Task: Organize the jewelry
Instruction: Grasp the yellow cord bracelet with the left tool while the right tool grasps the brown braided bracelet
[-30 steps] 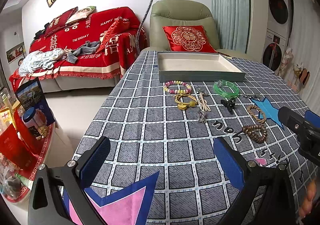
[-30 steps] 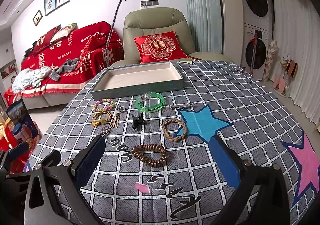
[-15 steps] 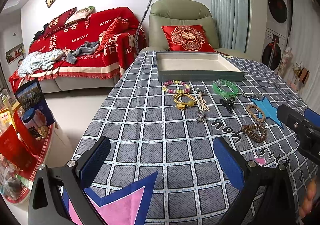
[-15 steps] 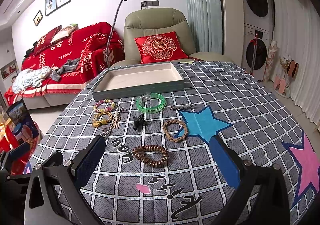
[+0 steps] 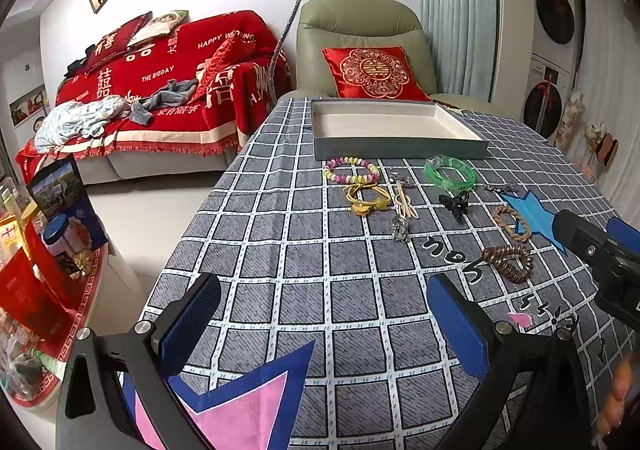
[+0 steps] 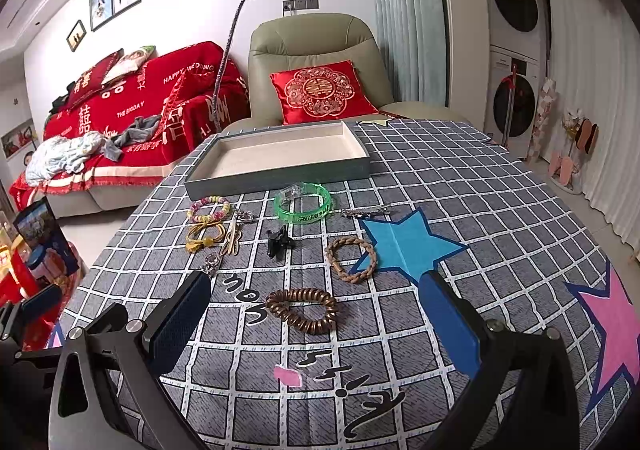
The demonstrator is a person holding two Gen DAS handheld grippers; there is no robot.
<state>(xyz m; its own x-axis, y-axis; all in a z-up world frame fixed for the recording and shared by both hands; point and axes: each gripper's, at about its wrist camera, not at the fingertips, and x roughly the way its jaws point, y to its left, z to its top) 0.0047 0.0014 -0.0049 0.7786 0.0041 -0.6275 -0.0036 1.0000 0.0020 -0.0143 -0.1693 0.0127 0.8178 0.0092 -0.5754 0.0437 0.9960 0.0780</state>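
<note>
An empty grey tray (image 6: pixel 280 169) (image 5: pixel 400 149) with a cream lining sits at the table's far side. In front of it lie a pastel bead bracelet (image 6: pixel 209 208), a yellow hair tie (image 6: pixel 202 234), a green bangle (image 6: pixel 304 201), a black claw clip (image 6: pixel 279 240), a braided tan bracelet (image 6: pixel 352 259) and a brown coil hair tie (image 6: pixel 303 309). My right gripper (image 6: pixel 316 324) is open just short of the coil tie. Over bare cloth at the near left, my left gripper (image 5: pixel 324 324) is open and holds nothing.
A grey checked cloth with stars (image 6: pixel 460 189) covers the table. A silver hair clip (image 6: pixel 366 211), wooden hairpins (image 5: pixel 405 201) and a small metal charm (image 5: pixel 399 228) lie among the jewelry. An armchair (image 6: pixel 320 61) and red sofa (image 5: pixel 160 89) stand beyond; a cluttered side table (image 5: pixel 36 270) is at left.
The right gripper has edged slightly forward toward the brown coil tie. The left gripper has barely moved.
</note>
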